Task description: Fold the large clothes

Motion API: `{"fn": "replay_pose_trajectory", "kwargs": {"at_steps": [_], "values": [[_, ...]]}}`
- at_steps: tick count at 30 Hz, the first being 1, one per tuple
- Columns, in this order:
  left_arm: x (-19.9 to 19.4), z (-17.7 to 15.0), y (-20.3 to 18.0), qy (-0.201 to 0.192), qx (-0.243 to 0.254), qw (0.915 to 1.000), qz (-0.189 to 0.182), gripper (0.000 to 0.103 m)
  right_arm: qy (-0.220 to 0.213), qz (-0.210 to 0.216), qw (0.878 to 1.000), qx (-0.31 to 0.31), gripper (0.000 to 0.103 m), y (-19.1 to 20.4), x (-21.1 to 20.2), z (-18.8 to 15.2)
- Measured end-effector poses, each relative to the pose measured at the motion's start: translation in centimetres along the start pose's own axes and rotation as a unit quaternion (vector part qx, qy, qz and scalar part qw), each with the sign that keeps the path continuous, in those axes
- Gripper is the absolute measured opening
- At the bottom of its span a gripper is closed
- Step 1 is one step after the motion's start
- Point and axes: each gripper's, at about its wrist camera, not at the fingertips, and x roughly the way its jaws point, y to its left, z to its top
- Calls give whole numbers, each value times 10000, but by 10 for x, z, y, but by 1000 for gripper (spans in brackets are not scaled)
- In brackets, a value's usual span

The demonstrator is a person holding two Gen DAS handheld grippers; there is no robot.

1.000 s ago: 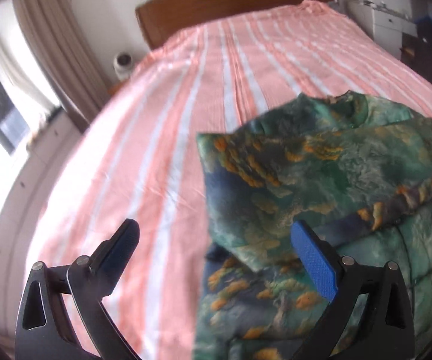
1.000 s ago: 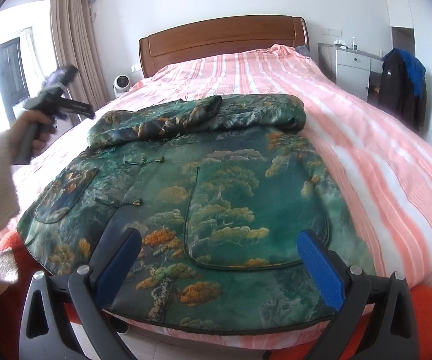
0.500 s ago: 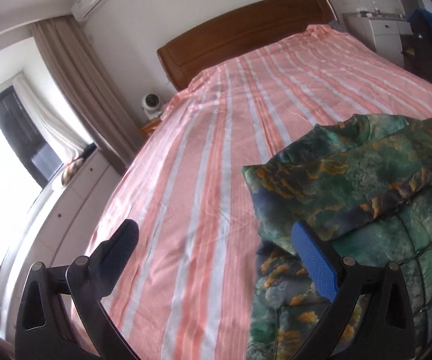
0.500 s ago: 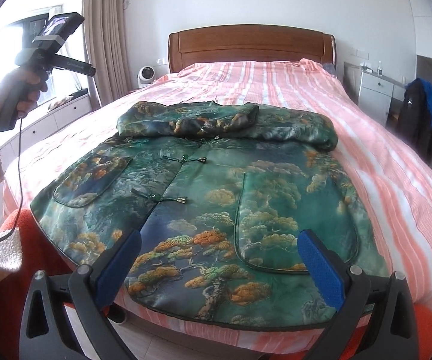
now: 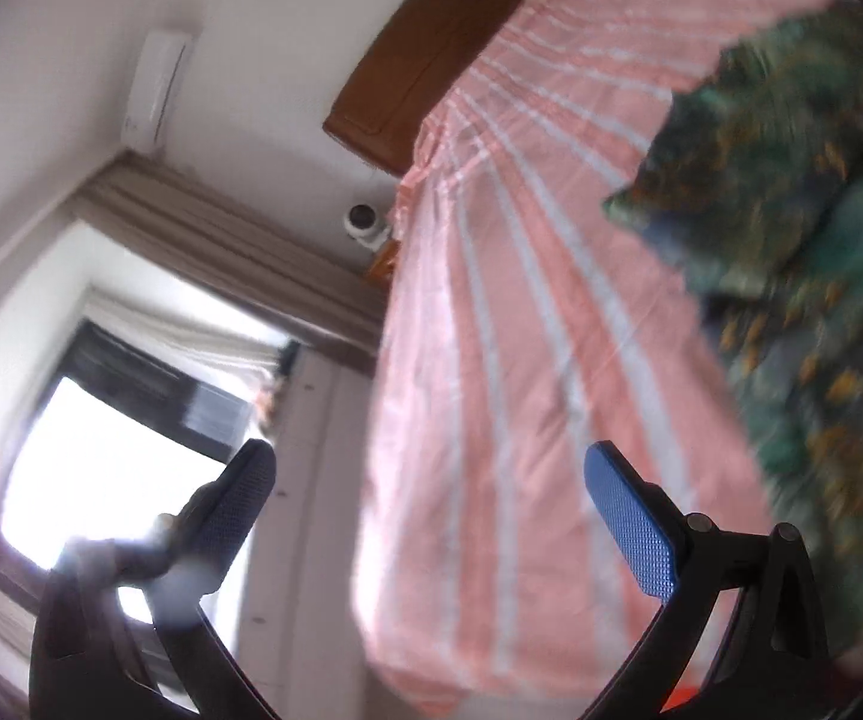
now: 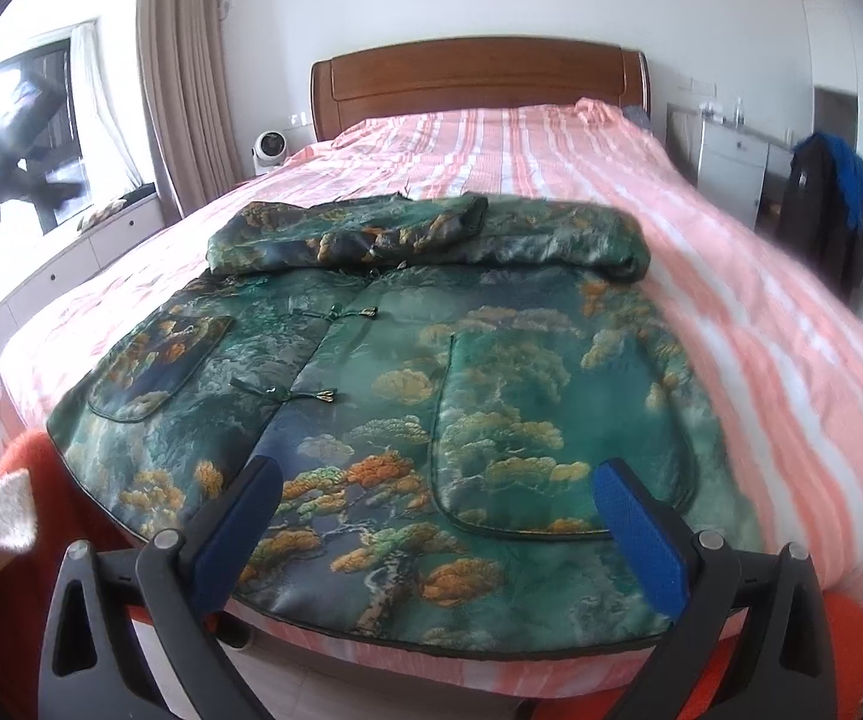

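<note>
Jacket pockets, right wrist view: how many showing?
2. One pocket on the jacket's left panel near the bed edge, a larger pocket on the right panel. Folded sleeves may hide others.

R gripper point(image 6: 437, 516) open, empty, above green jacket point(image 6: 383, 396) on bed point(image 6: 761, 324).

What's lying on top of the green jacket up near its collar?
Both sleeves are folded across the top of the jacket, the left one overlapping the right. They cover the collar and shoulders, so those cannot be seen.
</note>
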Motion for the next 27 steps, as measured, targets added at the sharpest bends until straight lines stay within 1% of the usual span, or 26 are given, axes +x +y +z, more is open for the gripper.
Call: {"fn": "replay_pose_trajectory", "kwargs": {"at_steps": [1, 2, 3, 4, 5, 6, 7, 8, 9, 10, 11, 13, 15, 18, 20, 21, 22, 23, 27], "values": [[2, -15, 1, 132, 331, 9993, 131, 103, -39, -63, 9999, -86, 102, 1, -1, -3], [3, -31, 2, 284, 551, 9979, 171, 103, -32, -79, 9999, -110, 102, 1, 0, -5], [3, -45, 2, 446, 575, 9973, 54, 103, 6, -66, 9999, -109, 102, 1, 3, -7], [3, -55, 1, 570, 440, 9972, -186, 103, 86, -4, 9999, -63, 102, 2, 9, -9], [2, -63, -2, 676, 157, 9958, -592, 103, 168, 62, 9998, -9, 102, 1, 14, -9], [1, -70, -8, 748, -258, 9904, -1133, 103, 257, 146, 9995, 58, 102, 1, 21, -7], [1, -75, -16, 801, -662, 9815, -1610, 103, 279, 191, 9994, 88, 102, 2, 23, -6], [2, -80, -28, 864, -1124, 9672, -2105, 103, 266, 212, 9994, 85, 102, 3, 24, -5], [6, -86, -44, 938, -1585, 9488, -2566, 103, 230, 222, 9995, 38, 102, 5, 22, -3], [9, -91, -62, 1003, -1958, 9307, -2922, 103, 203, 209, 9996, -21, 102, 7, 20, -2], [11, -91, -78, 1052, -2188, 9178, -3141, 102, 188, 199, 9996, -72, 102, 8, 18, -3], [16, -92, -111, 1169, -2674, 8839, -3654, 102, 213, 168, 9995, -154, 102, 8, 13, -6], [18, -89, -130, 1152, -3004, 8591, -3982, 102, 280, 80, 9995, -135, 102, 4, 10, -8], [23, -83, -137, 1062, -3447, 8317, -4221, 102, 357, -101, 9993, 68, 102, -10, 8, -10], [31, -83, -133, 1063, -3725, 8110, -4384, 102, 391, -193, 9989, 196, 102, -17, 7, -11], [35, -84, -130, 1083, -3802, 8047, -4428, 102, 418, -236, 9985, 274, 102, -21, 8, -12], [38, -85, -129, 1115, -3864, 8011, -4434, 102, 446, -255, 9981, 328, 102, -23, 9, -13], [40, -89, -126, 1144, -3900, 7994, -4425, 102, 474, -258, 9979, 362, 102, -24, 10, -13], [42, -96, -128, 1236, -3912, 8017, -4348, 102, 511, -196, 9980, 308, 102, -20, 14, -14]]}}
